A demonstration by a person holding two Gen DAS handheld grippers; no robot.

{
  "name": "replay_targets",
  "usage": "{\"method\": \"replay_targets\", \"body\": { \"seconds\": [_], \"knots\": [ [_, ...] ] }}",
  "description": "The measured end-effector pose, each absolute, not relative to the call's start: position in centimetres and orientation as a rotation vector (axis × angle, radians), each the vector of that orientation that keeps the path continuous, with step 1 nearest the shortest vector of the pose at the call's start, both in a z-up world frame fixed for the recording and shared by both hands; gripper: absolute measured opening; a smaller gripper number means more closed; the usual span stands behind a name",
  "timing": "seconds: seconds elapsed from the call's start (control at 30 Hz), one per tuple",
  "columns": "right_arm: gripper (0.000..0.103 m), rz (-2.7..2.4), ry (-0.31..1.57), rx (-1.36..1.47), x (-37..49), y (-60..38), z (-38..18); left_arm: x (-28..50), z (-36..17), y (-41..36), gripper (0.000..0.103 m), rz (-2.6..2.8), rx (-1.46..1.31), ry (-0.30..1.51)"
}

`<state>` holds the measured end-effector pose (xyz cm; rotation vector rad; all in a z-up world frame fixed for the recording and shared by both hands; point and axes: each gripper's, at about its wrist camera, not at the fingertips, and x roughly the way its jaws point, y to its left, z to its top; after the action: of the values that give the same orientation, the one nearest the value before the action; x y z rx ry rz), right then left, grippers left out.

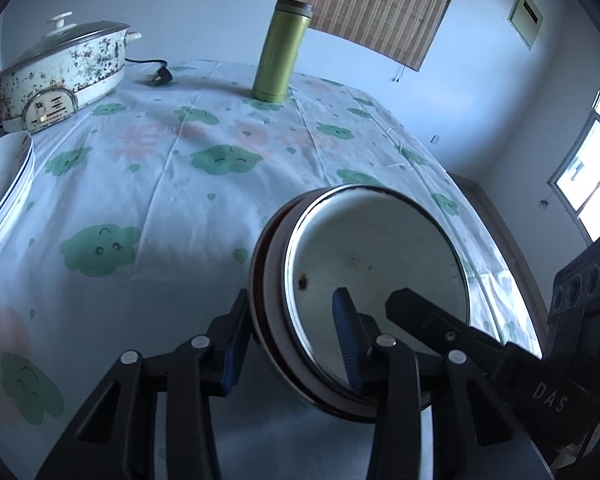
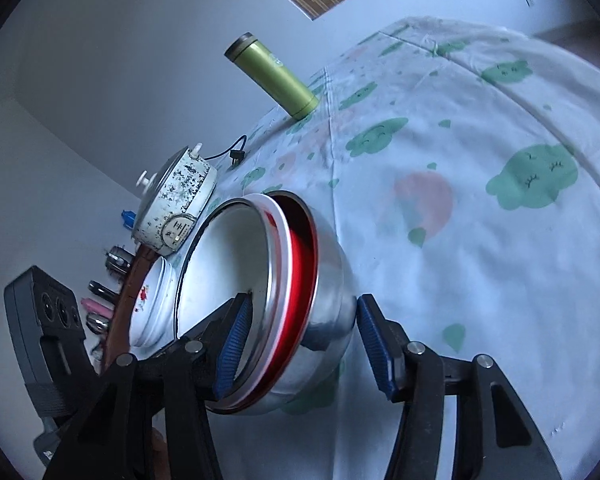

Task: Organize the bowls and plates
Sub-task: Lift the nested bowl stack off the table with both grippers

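both grippers have the nested bowls [image 1: 364,300] between their fingers, lifted and tipped on edge above the counter [image 1: 160,184]. the left gripper [image 1: 288,344] looks clenched on the near rim, one blue pad outside the wall and one inside the white inner bowl. the right gripper [image 2: 300,348] straddles the wall from the other side, one pad inside and one just beside the shiny outer shell; whether that outer pad actually touches the metal i cannot tell, so its grip is uncertain.

the main risk, as i judge it, is slippage: the steel outer bowl [image 2: 328,280] is smooth and curved, and the stack is tilted, so the inner bowl or the red middle one [image 2: 300,264] could slide out if either grip loosens. two grippers pulling on one rim could also twist the stack apart.

the stack of white plates [image 1: 4,184] sits at the left edge of the counter, near the speckled electric pot [image 1: 60,76] and its cord [image 1: 156,74]. a green flask [image 1: 280,52] stands upright at the far side, well apart. the open cloth in the middle looks unobstructed, but swinging left would bring the bowls close to the plates and pot
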<state>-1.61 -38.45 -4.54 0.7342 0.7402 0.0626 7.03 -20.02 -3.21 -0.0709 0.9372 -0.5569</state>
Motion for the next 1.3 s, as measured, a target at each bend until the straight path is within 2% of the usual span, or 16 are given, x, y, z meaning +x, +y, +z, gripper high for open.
{"method": "replay_targets", "body": {
  "seconds": [0.2,0.77,1.3],
  "knots": [
    [0.051,0.054,0.709,0.742,-2.3,-38.8,-4.1,6.9,-3.1,-19.5,0.037,-0.561,-0.087,0.934],
    [0.050,0.075,0.725,0.739,-3.2,-38.4,-4.1,5.1,-2.1,-19.3,0.037,-0.524,-0.023,0.885],
    [0.042,0.065,0.730,0.697,-4.0,-37.3,-3.9,3.5,-1.6,-18.5,0.037,-0.516,0.019,0.862]
  ]
}}
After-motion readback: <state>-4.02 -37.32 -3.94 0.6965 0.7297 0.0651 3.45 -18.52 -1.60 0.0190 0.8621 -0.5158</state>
